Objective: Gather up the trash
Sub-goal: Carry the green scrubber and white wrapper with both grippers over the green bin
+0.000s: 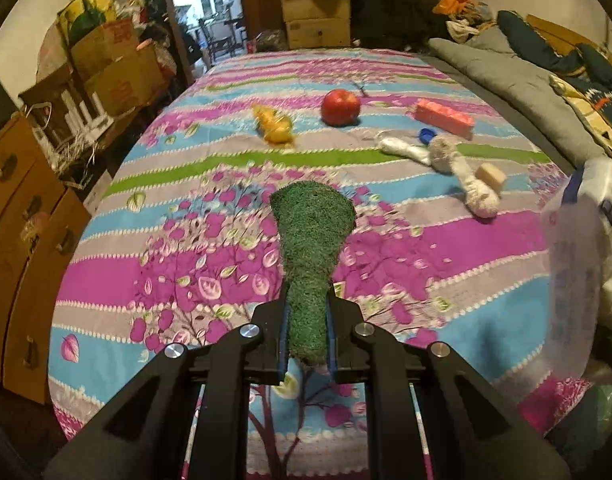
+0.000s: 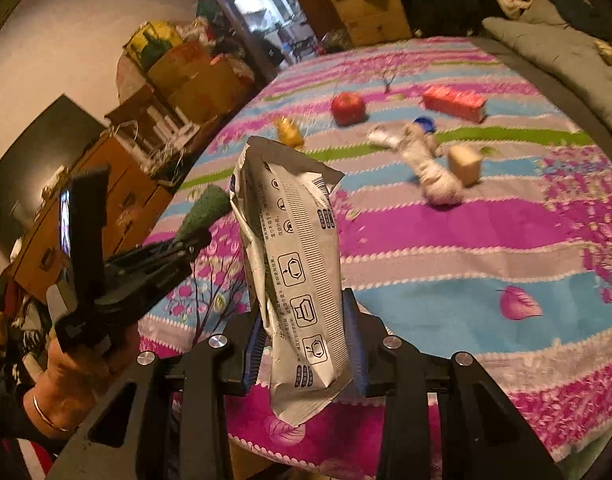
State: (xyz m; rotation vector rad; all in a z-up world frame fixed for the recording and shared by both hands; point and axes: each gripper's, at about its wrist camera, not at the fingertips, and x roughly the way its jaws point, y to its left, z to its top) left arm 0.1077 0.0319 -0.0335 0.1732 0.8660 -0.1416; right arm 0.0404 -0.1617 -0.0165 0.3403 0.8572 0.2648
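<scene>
My left gripper [image 1: 307, 320] is shut on a green fuzzy pad [image 1: 311, 248], which sticks out above the flowered bedsheet [image 1: 445, 248]. My right gripper [image 2: 306, 328] is shut on a white and grey printed packet [image 2: 298, 264] with its torn top pointing up. That packet shows blurred at the right edge [image 1: 573, 268] of the left wrist view. In the right wrist view the left gripper [image 2: 198, 238] with the green pad [image 2: 206, 208] is to the left, held by a hand [image 2: 78, 368]. On the bed lie a yellow wrapper [image 1: 274, 123], crumpled white plastic [image 1: 405, 148] and a blue cap [image 1: 427, 135].
A red apple [image 1: 340, 107], a pink box [image 1: 445, 118], a pale sock [image 1: 465, 178] and a beige block [image 1: 491, 176] also lie on the bed. A grey quilt [image 1: 505, 76] runs along its right side. Wooden drawers [image 1: 22, 216] and stacked cardboard boxes [image 1: 114, 68] stand to the left.
</scene>
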